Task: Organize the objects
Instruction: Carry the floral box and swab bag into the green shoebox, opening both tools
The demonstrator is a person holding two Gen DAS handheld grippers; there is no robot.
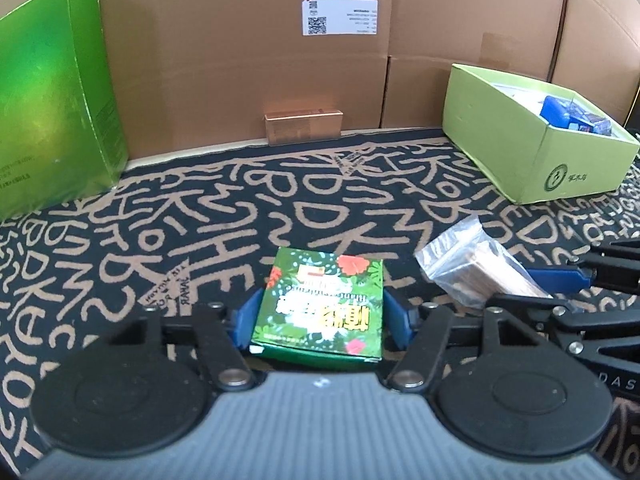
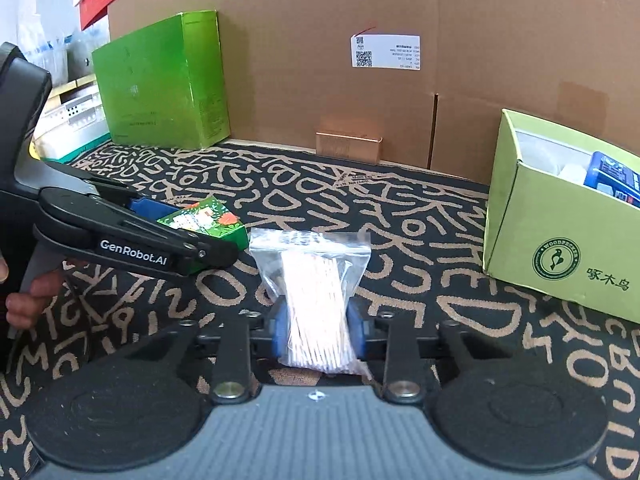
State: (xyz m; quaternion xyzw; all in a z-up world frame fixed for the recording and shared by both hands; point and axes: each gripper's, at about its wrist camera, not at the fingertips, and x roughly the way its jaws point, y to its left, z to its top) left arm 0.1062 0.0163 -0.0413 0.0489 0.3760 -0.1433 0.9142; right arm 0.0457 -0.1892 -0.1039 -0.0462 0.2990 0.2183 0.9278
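Observation:
My left gripper is shut on a small green floral box, held between its blue pads just above the patterned cloth. It also shows in the right wrist view, held by the left gripper. My right gripper is shut on a clear zip bag of thin sticks. The bag also shows in the left wrist view, to the right of the floral box. An open light-green box with blue and white items inside stands at the right; it also shows in the left wrist view.
A tall glossy green box stands at the far left against a cardboard wall. A small copper-coloured box sits at the wall's foot. The dark cloth with tan lettering covers the table.

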